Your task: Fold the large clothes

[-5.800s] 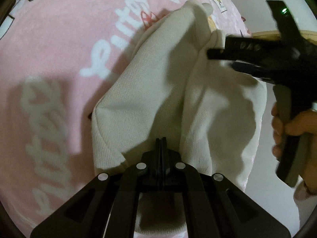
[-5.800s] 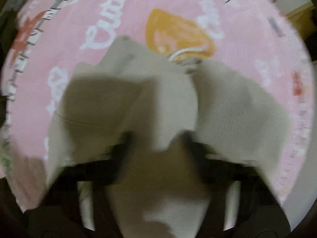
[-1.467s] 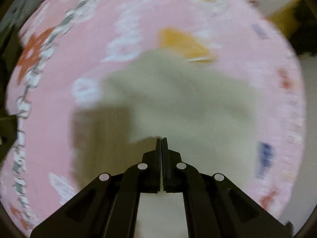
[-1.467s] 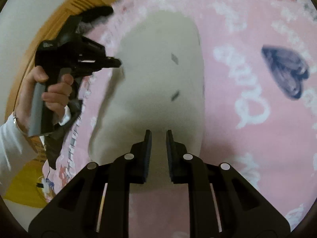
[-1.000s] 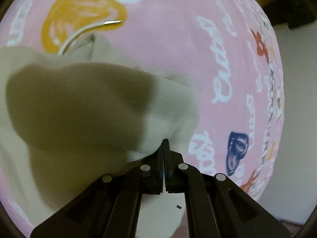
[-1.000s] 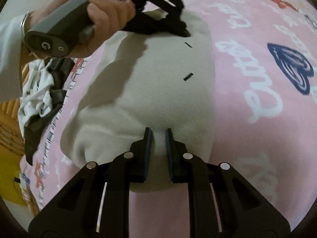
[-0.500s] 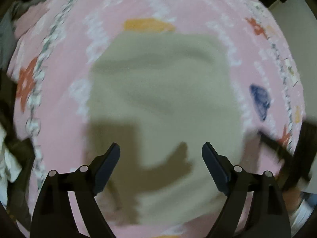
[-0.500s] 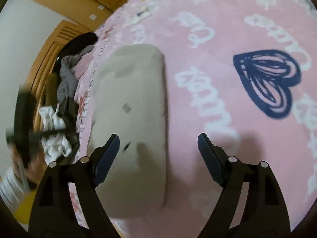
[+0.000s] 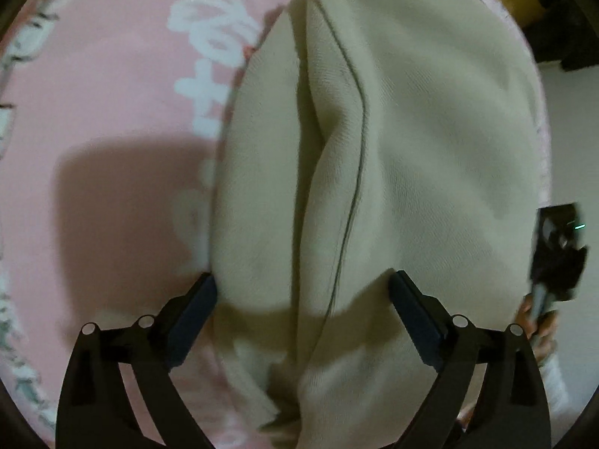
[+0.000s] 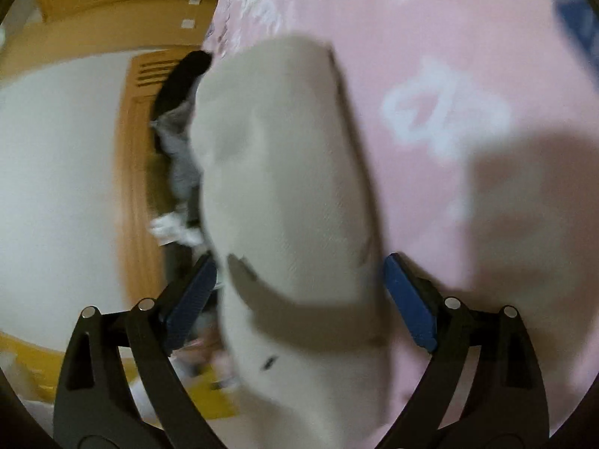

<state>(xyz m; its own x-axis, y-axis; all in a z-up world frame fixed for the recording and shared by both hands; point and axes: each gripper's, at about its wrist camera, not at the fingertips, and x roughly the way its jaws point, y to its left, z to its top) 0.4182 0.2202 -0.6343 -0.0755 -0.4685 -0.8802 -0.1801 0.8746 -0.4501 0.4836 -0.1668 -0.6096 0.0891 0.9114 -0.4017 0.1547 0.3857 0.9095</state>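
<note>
- Left wrist view: left gripper (image 9: 301, 292) pointing steeply down at folded cream knit garment (image 9: 393, 149), jaws spread wide, just been opening.
- Blue-padded fingertips (image 9: 194, 310) straddling the near end of the garment; left pad right at the cloth's edge, contact unclear; right pad over the cloth. No clamp visible.
- Garment lying as a thick, rounded bundle on pink plush blanket with white lettering (image 9: 112, 112); dark seam line running lengthwise down its top, soft crease beside it.
- Gripper shadow across the near end of the bundle and on the blanket to the left.
- Same view, far right edge: second black handheld gripper unit (image 9: 558, 250) with small green light, held in a person's hand (image 9: 539, 325), white sleeve below.
- Right wrist view: right gripper (image 10: 299, 292) also spread wide, jaws just been opening, pads either side of the same cream garment (image 10: 280, 187). Frame blurred; pad contact not readable, no visible pinch.
- Garment here lying along the blanket's (image 10: 449, 56) left edge.
- Beyond the edge: wooden door with louvre slots (image 10: 138, 149), white wall (image 10: 56, 168), pile of dark and grey clothes (image 10: 179, 119), something yellow (image 10: 209, 404) low down, too blurred to identify.
</note>
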